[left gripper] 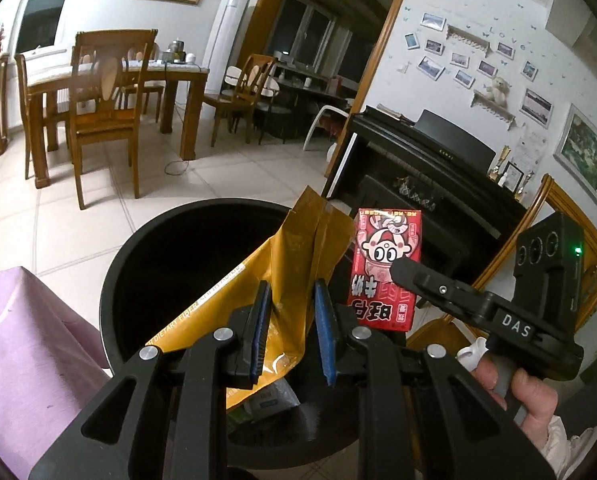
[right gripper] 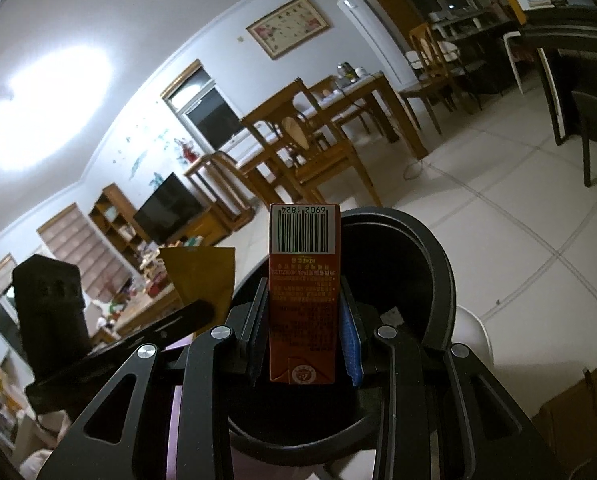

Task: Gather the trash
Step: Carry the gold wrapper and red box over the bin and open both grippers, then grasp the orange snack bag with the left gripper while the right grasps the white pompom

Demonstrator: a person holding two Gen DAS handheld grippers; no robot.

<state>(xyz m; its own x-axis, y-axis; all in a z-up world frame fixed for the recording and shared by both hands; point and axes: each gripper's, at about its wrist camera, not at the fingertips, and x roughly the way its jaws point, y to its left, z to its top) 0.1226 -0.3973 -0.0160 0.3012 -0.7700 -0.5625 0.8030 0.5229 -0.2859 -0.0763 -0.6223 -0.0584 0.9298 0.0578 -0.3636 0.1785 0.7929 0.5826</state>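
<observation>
A round black trash bin (left gripper: 126, 264) stands on the tiled floor, its mouth below both grippers. My left gripper (left gripper: 292, 312) is shut on a crumpled golden-yellow snack bag (left gripper: 294, 256) held over the bin's opening. To its right the red drink carton (left gripper: 386, 264), printed with a cartoon face, is gripped by my right gripper (left gripper: 402, 272). In the right wrist view my right gripper (right gripper: 304, 328) is shut on that carton (right gripper: 304, 300), barcode end up, above the bin (right gripper: 438, 280). The yellow bag (right gripper: 202, 276) and the left gripper (right gripper: 194, 316) show at left. Some trash (left gripper: 266, 400) lies inside the bin.
A purple cloth (left gripper: 26, 344) covers a surface left of the bin. A person's hand (left gripper: 514, 384) holds the right gripper's handle. A black piano (left gripper: 426, 168) stands behind the bin, wooden dining table and chairs (left gripper: 106, 92) farther back, a white stool (right gripper: 474, 340) beside the bin.
</observation>
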